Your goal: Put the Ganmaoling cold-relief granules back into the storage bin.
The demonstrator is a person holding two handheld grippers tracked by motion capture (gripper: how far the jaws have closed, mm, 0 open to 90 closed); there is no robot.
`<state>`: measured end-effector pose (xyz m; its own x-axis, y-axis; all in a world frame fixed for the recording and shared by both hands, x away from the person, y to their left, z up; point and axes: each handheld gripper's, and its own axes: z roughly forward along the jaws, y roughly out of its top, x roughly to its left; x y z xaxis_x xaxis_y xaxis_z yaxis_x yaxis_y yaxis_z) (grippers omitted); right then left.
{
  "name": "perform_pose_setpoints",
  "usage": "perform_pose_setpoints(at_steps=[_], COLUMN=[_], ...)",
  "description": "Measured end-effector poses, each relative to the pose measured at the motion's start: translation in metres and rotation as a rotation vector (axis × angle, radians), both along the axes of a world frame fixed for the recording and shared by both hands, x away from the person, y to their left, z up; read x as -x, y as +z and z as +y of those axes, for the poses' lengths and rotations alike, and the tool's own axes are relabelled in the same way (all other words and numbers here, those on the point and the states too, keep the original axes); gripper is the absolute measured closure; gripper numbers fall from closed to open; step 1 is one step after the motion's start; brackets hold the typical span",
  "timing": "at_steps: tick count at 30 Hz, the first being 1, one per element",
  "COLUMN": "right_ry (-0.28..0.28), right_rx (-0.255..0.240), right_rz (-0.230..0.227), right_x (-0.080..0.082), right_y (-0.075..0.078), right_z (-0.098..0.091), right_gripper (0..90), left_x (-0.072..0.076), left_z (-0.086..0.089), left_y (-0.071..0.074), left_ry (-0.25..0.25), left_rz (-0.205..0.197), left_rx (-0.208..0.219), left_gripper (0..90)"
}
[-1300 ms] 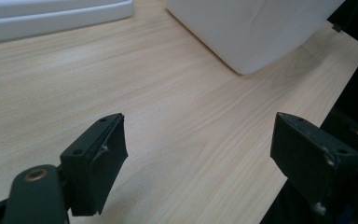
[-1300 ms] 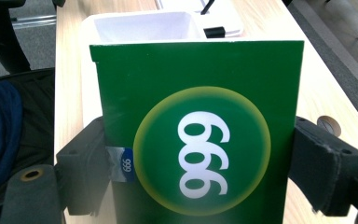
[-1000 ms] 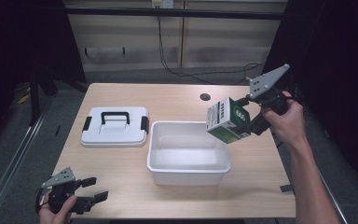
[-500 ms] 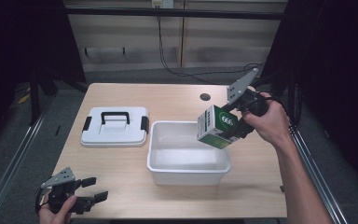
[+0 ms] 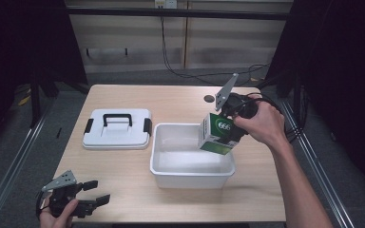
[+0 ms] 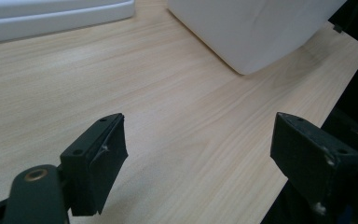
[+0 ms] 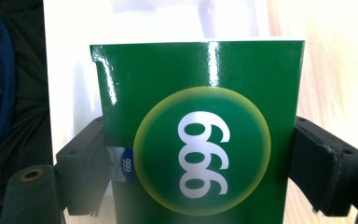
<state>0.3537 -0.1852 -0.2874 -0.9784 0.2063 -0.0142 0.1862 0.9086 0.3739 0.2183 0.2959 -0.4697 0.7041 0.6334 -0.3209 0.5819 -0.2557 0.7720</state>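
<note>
A green and white box marked 666 hangs over the right part of the white bin, tilted, with my right gripper shut on it. The right gripper view shows the box's green face clamped between both jaws, white bin behind it. My left gripper rests at the table's front left corner, open and holding nothing. In the left gripper view its jaws stand wide apart over bare wood, and the bin's wall lies ahead.
A white lid with a black handle lies flat on the table left of the bin. A small round hole sits near the table's far edge. Dark floor and cables surround the table.
My right gripper has carried the box leftward and down, from right of the bin to over the bin's right part. The left gripper has stayed put.
</note>
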Motion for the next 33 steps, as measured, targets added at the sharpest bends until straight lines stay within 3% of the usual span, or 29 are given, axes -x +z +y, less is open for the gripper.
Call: perform_pose_setpoints(at_steps=[2, 7, 12, 18, 33], right_ry=[0.013, 0.011, 0.027, 0.037, 0.067], right_rx=[0.033, 0.111, 0.124, 0.178, 0.258], right_rz=[0.034, 0.059, 0.066, 0.076, 0.074], right_x=[-0.002, -0.006, -0.010, -0.013, -0.018], right_y=[-0.006, -0.017, -0.021, -0.030, -0.050], right_z=[0.006, 0.015, 0.019, 0.024, 0.036], right_gripper=[15.6, 15.6, 15.6, 15.4, 14.9], left_x=[0.000, 0.000, 0.000, 0.000, 0.000], left_z=[0.000, 0.000, -0.001, -0.001, -0.001], left_y=[0.000, 0.000, 0.000, 0.000, 0.001], left_ry=[-0.003, -0.002, -0.001, -0.003, -0.007], left_rz=[-0.001, -0.001, 0.002, 0.003, -0.002], left_rx=[-0.001, 0.000, -0.003, 0.000, -0.004], left_gripper=[18.3, 18.3, 18.3, 18.3, 18.3])
